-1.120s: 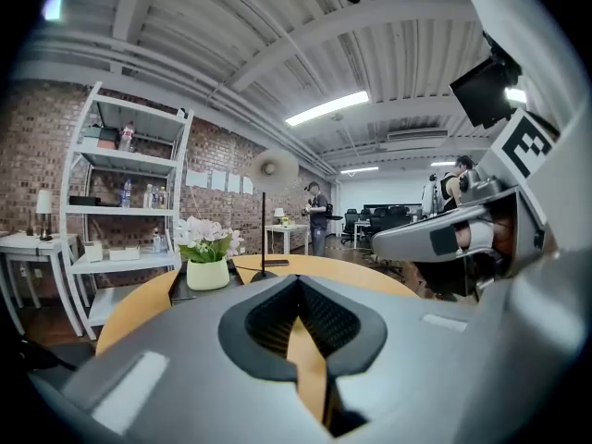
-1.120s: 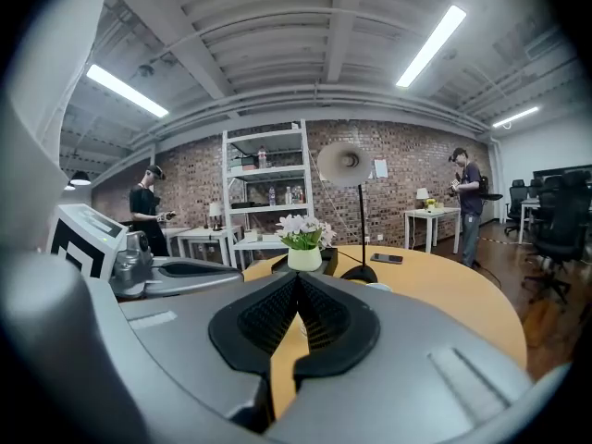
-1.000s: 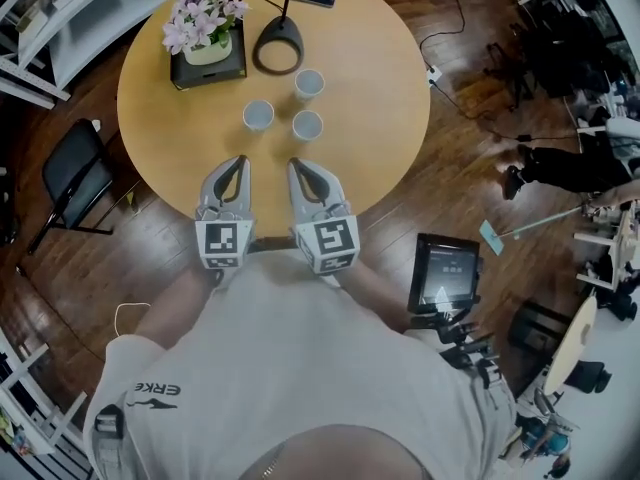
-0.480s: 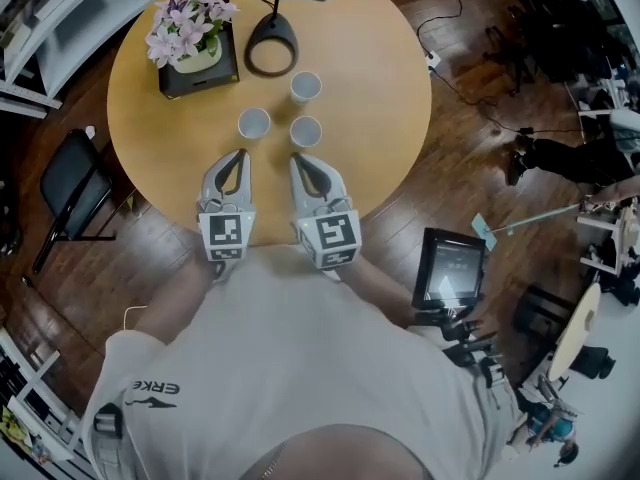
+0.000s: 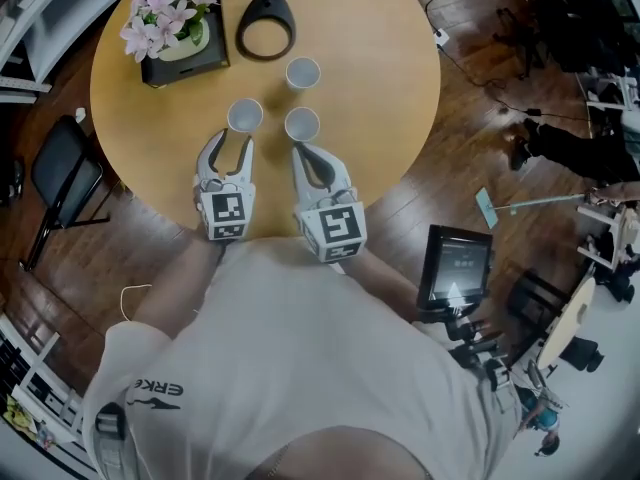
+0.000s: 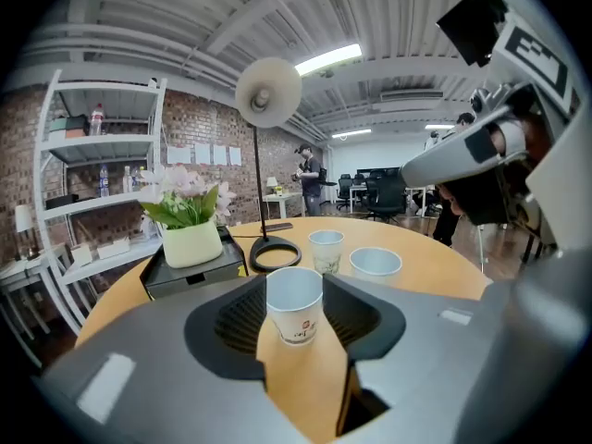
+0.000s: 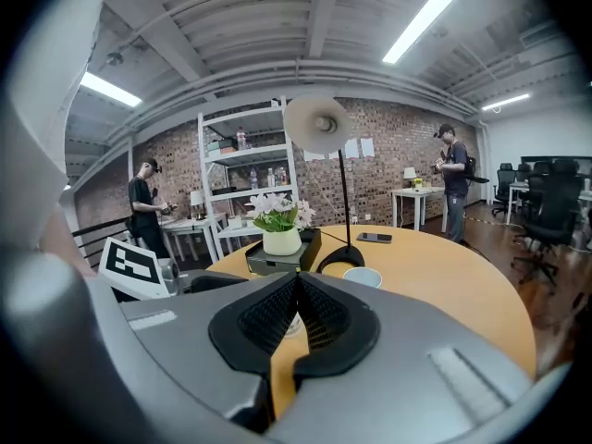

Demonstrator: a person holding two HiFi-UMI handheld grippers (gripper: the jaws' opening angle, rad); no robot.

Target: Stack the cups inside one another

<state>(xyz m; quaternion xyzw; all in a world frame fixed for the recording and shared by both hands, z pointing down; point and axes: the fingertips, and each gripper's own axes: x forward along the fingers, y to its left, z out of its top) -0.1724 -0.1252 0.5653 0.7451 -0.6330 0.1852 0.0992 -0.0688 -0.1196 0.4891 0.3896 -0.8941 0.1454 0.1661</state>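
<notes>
Here, nearest the person, the left gripper point(image 5: 236, 143) and the right gripper point(image 5: 303, 151) lie side by side over the near edge of the round wooden worktop point(image 5: 390, 78), both pointing away from the body; the left gripper's fingers have just been opening and stand partly apart, with the left cup point(image 6: 295, 303) upright between their tips, the pads flanking it without visibly pressing; the right gripper's fingers are closed tip to tip on nothing, and the right cup point(image 5: 302, 124) stands on the worktop just beyond them, mostly hidden behind them in the right gripper view; both cups are white paper, mouths up, near each other but apart; further back the far cup point(image 5: 303, 72) stands alone, also upright; behind it sits the ring-shaped base of a black lamp point(image 5: 265, 27), and to its left a dark tray point(image 5: 190, 68) carries a pot of pink flowers point(image 5: 160, 18).
</notes>
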